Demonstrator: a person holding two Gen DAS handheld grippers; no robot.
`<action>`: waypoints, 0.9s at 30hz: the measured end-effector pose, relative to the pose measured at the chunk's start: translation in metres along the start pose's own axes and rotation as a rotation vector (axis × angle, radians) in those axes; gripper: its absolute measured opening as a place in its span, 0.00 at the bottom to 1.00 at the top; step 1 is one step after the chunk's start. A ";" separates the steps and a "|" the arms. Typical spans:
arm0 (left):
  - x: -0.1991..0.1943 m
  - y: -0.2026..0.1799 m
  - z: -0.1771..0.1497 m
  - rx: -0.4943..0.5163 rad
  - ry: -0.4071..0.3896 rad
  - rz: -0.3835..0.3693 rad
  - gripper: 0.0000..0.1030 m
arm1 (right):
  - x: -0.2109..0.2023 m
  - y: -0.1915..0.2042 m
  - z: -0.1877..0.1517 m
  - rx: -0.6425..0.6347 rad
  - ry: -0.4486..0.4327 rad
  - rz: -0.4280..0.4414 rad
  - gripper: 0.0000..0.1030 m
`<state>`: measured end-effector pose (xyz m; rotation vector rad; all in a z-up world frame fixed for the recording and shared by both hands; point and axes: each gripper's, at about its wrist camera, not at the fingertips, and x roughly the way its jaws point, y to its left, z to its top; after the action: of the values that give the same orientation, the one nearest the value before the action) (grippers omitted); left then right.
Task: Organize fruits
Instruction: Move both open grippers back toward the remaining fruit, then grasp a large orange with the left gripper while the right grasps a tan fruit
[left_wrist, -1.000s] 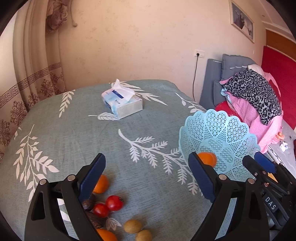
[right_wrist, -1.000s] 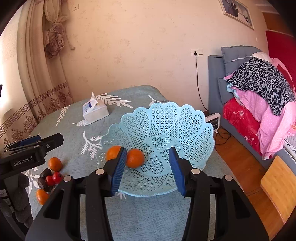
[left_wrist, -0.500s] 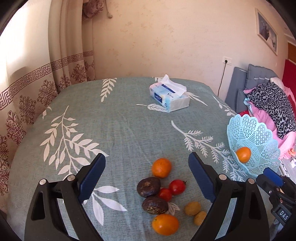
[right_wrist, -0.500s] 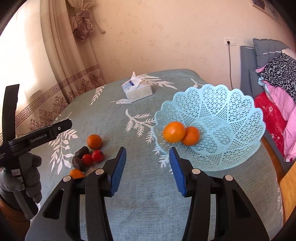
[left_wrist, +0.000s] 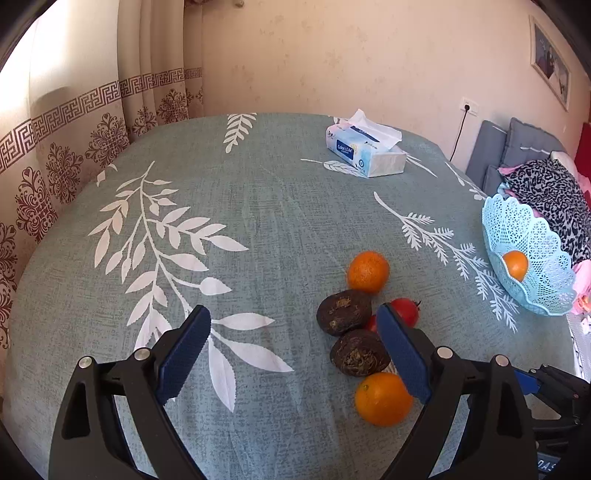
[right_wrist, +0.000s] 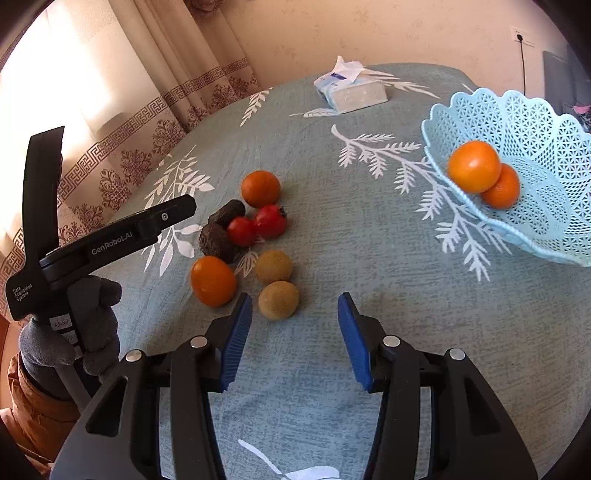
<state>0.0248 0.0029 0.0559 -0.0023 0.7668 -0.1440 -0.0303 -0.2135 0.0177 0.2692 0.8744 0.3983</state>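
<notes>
A pile of fruit lies on the table: two oranges (right_wrist: 260, 188) (right_wrist: 213, 281), two red tomatoes (right_wrist: 270, 220), two dark avocados (right_wrist: 217, 242) and two tan round fruits (right_wrist: 278, 299). The pale blue lattice basket (right_wrist: 535, 125) at the right holds two oranges (right_wrist: 474, 166). My right gripper (right_wrist: 295, 339) is open and empty, just short of the tan fruits. My left gripper (left_wrist: 293, 350) is open and empty, left of the pile (left_wrist: 349, 312); it shows from the side in the right wrist view (right_wrist: 110, 236). The basket (left_wrist: 532, 236) is far right in the left wrist view.
A tissue box (left_wrist: 365, 155) stands at the far side of the round table, which has a teal leaf-print cloth (left_wrist: 221, 206). Curtains (left_wrist: 74, 122) hang to the left. A sofa with piled clothes (left_wrist: 546, 192) is beyond the basket.
Both grippers swung left, away from the basket toward the fruit pile. The right gripper has come down close to the tan fruits. Both stayed open.
</notes>
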 end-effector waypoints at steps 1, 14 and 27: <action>0.000 0.001 -0.001 -0.004 0.001 -0.001 0.88 | 0.003 0.003 0.000 -0.010 0.012 0.004 0.48; -0.011 0.006 -0.013 -0.002 0.010 -0.030 0.88 | 0.028 0.020 0.001 -0.098 0.057 -0.067 0.27; -0.021 -0.018 -0.029 0.052 0.036 -0.078 0.88 | -0.003 0.005 0.008 -0.056 -0.034 -0.088 0.27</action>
<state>-0.0125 -0.0106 0.0498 0.0200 0.7986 -0.2391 -0.0271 -0.2112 0.0267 0.1844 0.8375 0.3349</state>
